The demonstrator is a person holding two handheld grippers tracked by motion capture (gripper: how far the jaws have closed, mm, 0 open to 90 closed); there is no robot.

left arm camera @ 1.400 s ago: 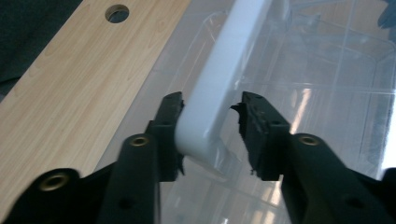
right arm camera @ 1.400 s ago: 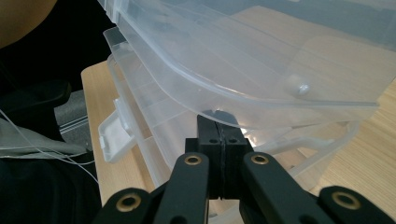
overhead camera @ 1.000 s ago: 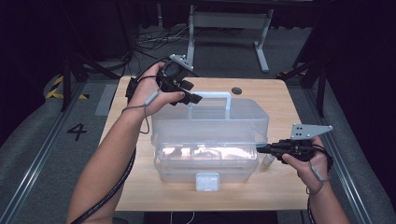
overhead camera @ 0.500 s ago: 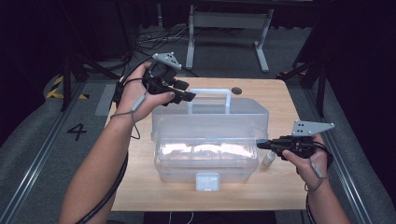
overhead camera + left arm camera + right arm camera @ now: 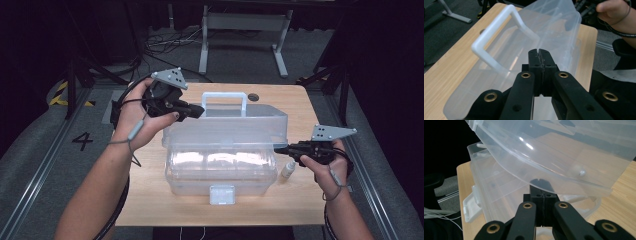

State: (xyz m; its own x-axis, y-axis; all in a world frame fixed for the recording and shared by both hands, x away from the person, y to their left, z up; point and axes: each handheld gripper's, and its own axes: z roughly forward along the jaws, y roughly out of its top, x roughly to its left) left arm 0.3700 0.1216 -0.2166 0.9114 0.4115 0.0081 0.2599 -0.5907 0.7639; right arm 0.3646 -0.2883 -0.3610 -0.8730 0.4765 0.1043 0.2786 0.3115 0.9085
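- Left gripper (image 5: 197, 111) sits upper left of centre in the high view, held in the person's left hand (image 5: 136, 120). Its tip is at the left end of the raised lid (image 5: 230, 125). Its jaws have just been closing and now meet pad to pad with nothing between them, as the left gripper view (image 5: 539, 53) shows plainly.
- In the left gripper view the lid fills the middle of the frame, with its white handle (image 5: 496, 37) at upper left, just beyond the closed jaws.
- Clear plastic box (image 5: 220, 167) stands in the centre of the high view on the wooden table (image 5: 150, 200). Its lid is tilted up and back, the white handle (image 5: 224, 97) at the top centre and a white latch (image 5: 221, 194) on the front wall.
- A small bottle (image 5: 287, 171) stands on the table just right of the box.
- Right gripper (image 5: 278, 149) is at the right of the high view, in the right hand (image 5: 325, 162), its tip at the right end of the box under the lid's edge.
- In the right gripper view the jaws (image 5: 539, 183) are pressed together, empty, with the lid's rim (image 5: 544, 173) resting just above their tips; whether they touch it I cannot tell.
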